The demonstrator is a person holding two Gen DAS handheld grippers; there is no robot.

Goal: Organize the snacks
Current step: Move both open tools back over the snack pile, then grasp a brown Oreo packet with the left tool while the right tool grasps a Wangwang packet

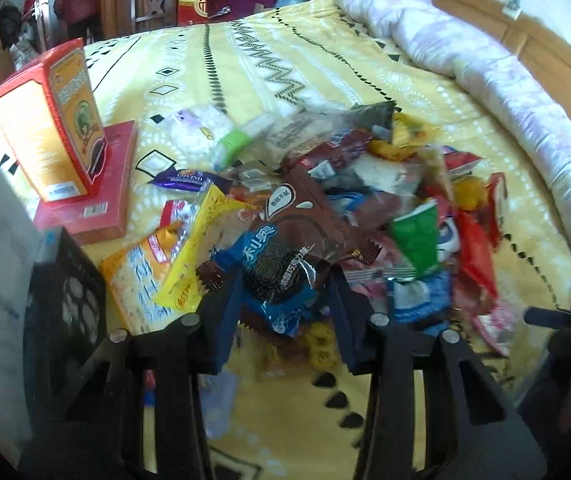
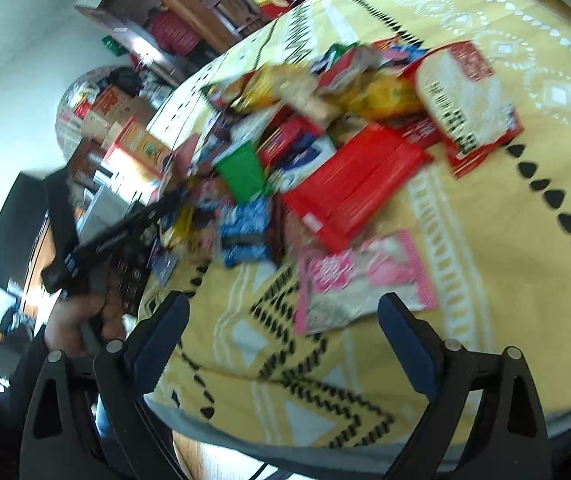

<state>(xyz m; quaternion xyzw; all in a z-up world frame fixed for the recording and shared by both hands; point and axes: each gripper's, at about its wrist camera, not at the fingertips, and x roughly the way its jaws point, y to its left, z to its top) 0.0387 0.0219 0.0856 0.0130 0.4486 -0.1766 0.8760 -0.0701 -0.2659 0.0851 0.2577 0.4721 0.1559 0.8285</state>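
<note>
A heap of snack packets [image 1: 365, 200] is spread over a bed covered by a yellow patterned sheet [image 1: 285, 60]. The heap is mixed: brown, blue, green, red, yellow and pink wrappers, many blurred.

The left gripper [image 1: 285, 300] is seen closed on a blue cookie packet [image 1: 273, 280], which bears white Chinese characters and a dark round biscuit picture; the pads press its two sides. This packet sits at the near edge of the heap, partly over a brown chocolate packet [image 1: 305, 216]. No further lettering on either can be read with confidence.

Left of the heap, a purple wrapper [image 1: 183, 179] printed "GOLAND" is noted, and beyond it an upright red and orange box [image 1: 45, 120] standing on a flat red box [image 1: 97, 200]. A green packet [image 1: 417, 236] lies right of the held packet.

In the right wrist view, the right gripper [image 2: 283, 320] stands with jaws wide apart and nothing between the pads. A pink packet [image 2: 361, 276] lies just ahead of it, at the near edge of the heap; contact cannot be told. Behind the pink packet a red packet [image 2: 357, 188] is recorded. The person's left hand [image 2: 81, 324] is visible at the left.
</note>
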